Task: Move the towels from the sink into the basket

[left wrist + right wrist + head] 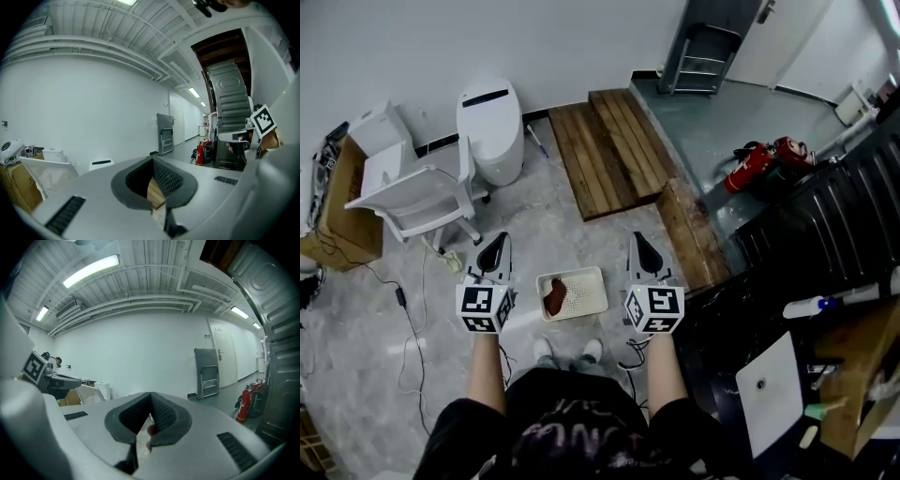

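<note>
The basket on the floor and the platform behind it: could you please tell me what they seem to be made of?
The basket looks like matte white plastic, and its floor shows a fine grid of holes. The platform looks like bare brown wood: parallel planks with visible seams and no sheen. Both are small in the head view, so this is a best guess.

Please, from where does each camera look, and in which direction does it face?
Head view: on the person's head, looking steeply down at the basket on the floor; both forearms, the left gripper and the right gripper show.
Left gripper view: on the left gripper, facing about level toward the white wall; its own shut jaws show.
Right gripper view: on the right gripper, facing likewise; its own shut jaws show.
Shared: all three show the fire extinguisher.
</note>
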`<state>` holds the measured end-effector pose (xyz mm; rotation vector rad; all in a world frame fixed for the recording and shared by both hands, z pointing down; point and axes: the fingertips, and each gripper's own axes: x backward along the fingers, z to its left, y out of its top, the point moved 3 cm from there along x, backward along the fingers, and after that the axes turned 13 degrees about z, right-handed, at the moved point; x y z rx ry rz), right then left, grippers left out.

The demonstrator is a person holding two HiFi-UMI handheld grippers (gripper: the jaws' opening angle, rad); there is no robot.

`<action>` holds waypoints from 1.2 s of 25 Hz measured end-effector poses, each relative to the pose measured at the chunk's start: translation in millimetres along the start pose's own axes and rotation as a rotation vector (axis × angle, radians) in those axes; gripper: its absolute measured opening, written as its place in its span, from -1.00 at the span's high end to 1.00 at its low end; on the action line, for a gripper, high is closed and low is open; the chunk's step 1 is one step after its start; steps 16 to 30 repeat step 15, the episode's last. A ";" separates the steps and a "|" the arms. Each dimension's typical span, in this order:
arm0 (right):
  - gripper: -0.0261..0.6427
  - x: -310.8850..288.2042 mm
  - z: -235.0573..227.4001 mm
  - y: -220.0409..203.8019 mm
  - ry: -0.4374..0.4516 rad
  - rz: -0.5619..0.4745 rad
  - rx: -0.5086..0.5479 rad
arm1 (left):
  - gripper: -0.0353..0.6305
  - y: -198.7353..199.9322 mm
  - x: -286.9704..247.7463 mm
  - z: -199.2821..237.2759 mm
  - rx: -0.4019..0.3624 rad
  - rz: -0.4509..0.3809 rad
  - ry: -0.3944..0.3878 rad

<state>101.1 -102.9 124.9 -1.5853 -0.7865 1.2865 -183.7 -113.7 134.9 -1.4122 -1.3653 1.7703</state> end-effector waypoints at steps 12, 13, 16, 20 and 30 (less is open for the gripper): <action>0.88 5.5 3.7 41.3 0.008 -0.076 0.044 | 0.85 51.9 12.6 5.9 -0.018 -0.092 -0.005; 0.88 6.6 3.2 43.7 0.007 -0.081 0.046 | 0.85 55.5 13.0 4.5 -0.022 -0.098 -0.007; 0.88 9.2 1.4 48.2 0.003 -0.090 0.051 | 0.85 62.7 13.7 1.1 -0.030 -0.111 -0.013; 0.88 9.2 1.4 48.2 0.003 -0.090 0.051 | 0.85 62.7 13.7 1.1 -0.030 -0.111 -0.013; 0.88 9.2 1.4 48.2 0.003 -0.090 0.051 | 0.85 62.7 13.7 1.1 -0.030 -0.111 -0.013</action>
